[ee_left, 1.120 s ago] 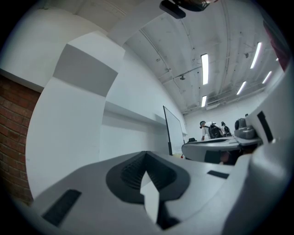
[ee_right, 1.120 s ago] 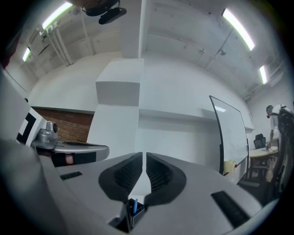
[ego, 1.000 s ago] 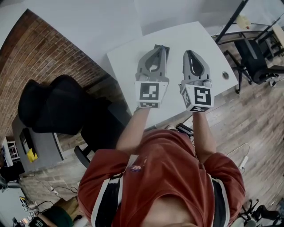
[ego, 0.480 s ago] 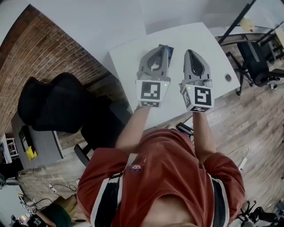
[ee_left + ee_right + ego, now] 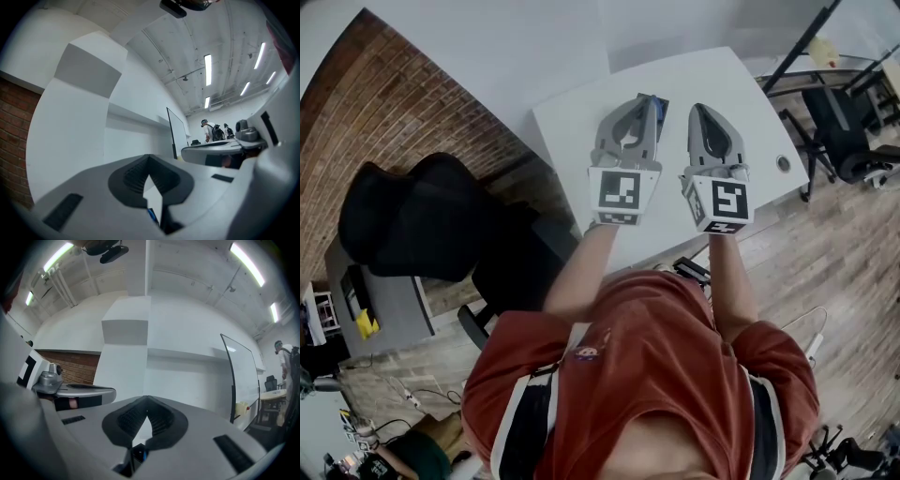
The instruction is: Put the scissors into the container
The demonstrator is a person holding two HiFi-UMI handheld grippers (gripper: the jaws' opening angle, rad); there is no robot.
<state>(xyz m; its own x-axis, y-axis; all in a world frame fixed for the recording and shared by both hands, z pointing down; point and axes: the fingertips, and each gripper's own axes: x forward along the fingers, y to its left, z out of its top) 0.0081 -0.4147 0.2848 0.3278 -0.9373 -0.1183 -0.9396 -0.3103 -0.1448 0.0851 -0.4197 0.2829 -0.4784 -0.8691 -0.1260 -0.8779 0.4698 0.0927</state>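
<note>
Both grippers are held side by side over the white table (image 5: pixel 572 122), pointing away from the person. My left gripper (image 5: pixel 648 103) has its jaws closed tip to tip, and in the left gripper view (image 5: pixel 149 158) nothing lies between the pads. The right gripper (image 5: pixel 701 112) is shut and empty too, its tips meeting in the right gripper view (image 5: pixel 147 400). A small dark and blue object (image 5: pixel 656 97) lies on the table just past the left gripper's tip. A bit of blue (image 5: pixel 152 216) shows low under the left jaws. I cannot tell whether it is the scissors or the container.
A brick wall (image 5: pixel 403 112) runs along the table's left side, with a black office chair (image 5: pixel 412 220) below it. Another chair (image 5: pixel 844 131) stands at the right. A round cable hole (image 5: pixel 783 163) sits near the table's right edge. People (image 5: pixel 213 131) stand far off.
The head view has shifted slightly, so the dark and blue object past the left gripper's tip shows more. Both grippers stay where they were.
</note>
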